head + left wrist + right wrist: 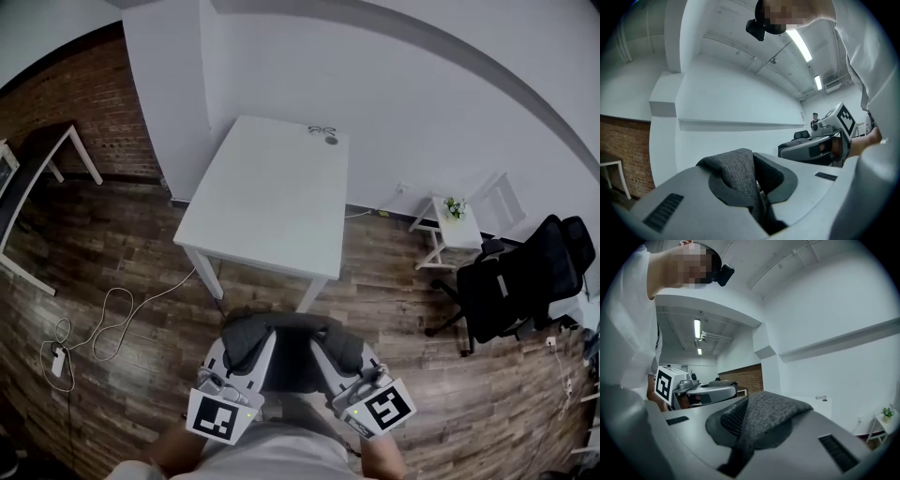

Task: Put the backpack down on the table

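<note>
A dark grey backpack (292, 354) hangs between my two grippers in the head view, above the wooden floor, just in front of the white table (272, 192). My left gripper (246, 341) is shut on a grey fabric strap (736, 176) of the backpack. My right gripper (339, 343) is shut on the other grey strap (764, 420). Both grippers point level toward the table. In each gripper view the pinched fabric bulges up between the jaws. The backpack's lower part is hidden under the grippers.
A pair of glasses (322, 131) and a small round thing (331, 141) lie at the table's far edge. A black office chair (520, 281) and a small white side table with a plant (453, 220) stand to the right. A cable (112, 323) runs over the floor on the left.
</note>
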Demonstrator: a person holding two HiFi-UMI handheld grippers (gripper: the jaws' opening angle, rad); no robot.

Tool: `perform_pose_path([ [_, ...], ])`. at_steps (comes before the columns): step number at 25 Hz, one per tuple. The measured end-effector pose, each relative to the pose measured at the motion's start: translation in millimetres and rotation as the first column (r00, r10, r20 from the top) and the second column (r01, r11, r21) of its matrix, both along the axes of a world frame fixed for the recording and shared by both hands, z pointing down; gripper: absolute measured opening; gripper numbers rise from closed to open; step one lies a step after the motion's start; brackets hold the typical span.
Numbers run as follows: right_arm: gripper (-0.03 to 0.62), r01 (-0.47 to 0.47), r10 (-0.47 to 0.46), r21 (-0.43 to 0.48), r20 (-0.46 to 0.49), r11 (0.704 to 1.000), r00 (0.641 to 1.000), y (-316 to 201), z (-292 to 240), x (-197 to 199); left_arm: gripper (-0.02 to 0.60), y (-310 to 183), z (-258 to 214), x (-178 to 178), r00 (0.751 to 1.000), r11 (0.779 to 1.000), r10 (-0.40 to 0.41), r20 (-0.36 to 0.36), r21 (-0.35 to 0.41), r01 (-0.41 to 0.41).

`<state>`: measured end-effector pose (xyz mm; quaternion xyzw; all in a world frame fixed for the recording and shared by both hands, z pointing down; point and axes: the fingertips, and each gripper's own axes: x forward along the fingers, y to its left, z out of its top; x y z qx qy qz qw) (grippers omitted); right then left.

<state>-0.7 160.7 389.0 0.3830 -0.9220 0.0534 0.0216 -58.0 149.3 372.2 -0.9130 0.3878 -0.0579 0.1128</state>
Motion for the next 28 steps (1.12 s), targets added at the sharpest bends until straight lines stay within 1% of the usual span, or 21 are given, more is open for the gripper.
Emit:
perform_pose_path([
  [1,0.042,0.029,-0.029,0.002,0.002,1.0,1.0,-4.7,-0.9,2.7,0.037,-6.7,-0.8,1.8,0.998,0.999,-0.033,-0.045,-0.036,0.032],
  [2,0.042,0.06,-0.06,0.015,0.007,0.998,0.998,-9.4,-3.3,5.9,0.037,-13.7,-2.0,3.4,0.99,0.993,-0.08,-0.113,-0.09,0.07],
  [3,0.043,0.089,-0.089,0.038,0.015,0.995,0.996,-15.0,-7.2,9.9,0.037,-20.5,-3.4,6.0,0.979,0.986,-0.123,-0.161,-0.135,0.102],
  [4,0.042,0.113,-0.115,0.062,0.026,0.992,0.993,-21.4,-11.3,14.9,0.037,-26.8,-4.8,10.3,0.973,0.98,-0.15,-0.174,-0.155,0.123],
  [5,0.042,0.134,-0.137,0.076,0.035,0.988,0.99,-28.1,-14.0,20.8,0.037,-32.6,-5.7,16.0,0.972,0.977,-0.166,-0.164,-0.158,0.14],
  [7,0.042,0.17,-0.174,0.075,0.052,0.983,0.983,-41.4,-15.7,33.2,0.037,-44.6,-6.2,27.9,0.972,0.973,-0.193,-0.136,-0.153,0.172],
  [10,0.041,0.211,-0.216,0.076,0.066,0.975,0.974,-60.9,-18.0,45.9,0.037,-65.5,-6.9,38.7,0.965,0.966,-0.236,-0.116,-0.14,0.219],
  [14,0.043,0.219,-0.225,0.103,0.057,0.97,0.973,-91.4,-24.9,52.8,0.037,-94.4,-11.9,45.4,0.96,0.963,-0.258,-0.112,-0.114,0.246],
  [17,0.041,0.209,-0.216,0.115,0.059,0.971,0.975,-108.2,-31.3,56.0,0.037,-113.8,-17.7,49.2,0.962,0.966,-0.25,-0.113,-0.093,0.24],
  [19,0.043,0.194,-0.2,0.125,0.04,0.973,0.979,-118.9,-31.9,57.9,0.037,-125.9,-21.1,51.6,0.965,0.973,-0.228,-0.128,-0.077,0.219],
  [22,0.042,0.161,-0.164,0.134,0.011,0.978,0.986,-135.5,-34.3,60.2,0.037,-140.7,-23.9,54.5,0.97,0.98,-0.192,-0.146,-0.079,0.182],
  [26,0.041,0.113,-0.114,0.137,0.0,0.984,0.993,-152.7,-43.9,62.6,0.037,-159.3,-30.0,58.2,0.983,0.991,-0.131,-0.127,-0.056,0.125],
  [28,0.041,0.088,-0.088,0.135,-0.009,0.987,0.996,-162.1,-45.9,63.5,0.037,-168.2,-32.4,59.3,0.987,0.994,-0.101,-0.127,-0.056,0.094],
])
